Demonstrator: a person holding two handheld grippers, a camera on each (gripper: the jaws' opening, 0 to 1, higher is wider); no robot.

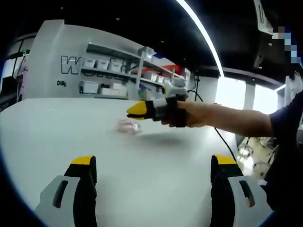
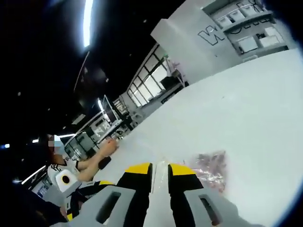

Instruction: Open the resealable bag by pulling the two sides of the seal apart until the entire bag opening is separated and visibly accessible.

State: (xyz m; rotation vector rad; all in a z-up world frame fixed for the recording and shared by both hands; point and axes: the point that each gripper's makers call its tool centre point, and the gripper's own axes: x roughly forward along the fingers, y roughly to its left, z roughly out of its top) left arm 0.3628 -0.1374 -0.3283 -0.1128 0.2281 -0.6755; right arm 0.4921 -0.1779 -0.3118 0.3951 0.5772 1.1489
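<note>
I am holding the left hand-held gripper (image 1: 154,165) low over the white tabletop (image 1: 71,127), jaws standing wide apart and gripping nothing. My right hand-held gripper (image 2: 160,171) is hovering just beside the resealable bag (image 2: 210,166), jaws nearly together with a thin gap, nothing between them. The bag is lying flat mid-tabletop, away from the edges. Shelving (image 1: 118,75) is lining the far wall.

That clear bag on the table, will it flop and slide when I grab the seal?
Probably floppy: the bag looks like thin, crumpled clear film lying low on the white table. Likely light, since its pinkish contents look small. It may slide on the smooth tabletop if pushed, so pin it. The right tongs are nearly closed above it; the left tongs are open.
</note>
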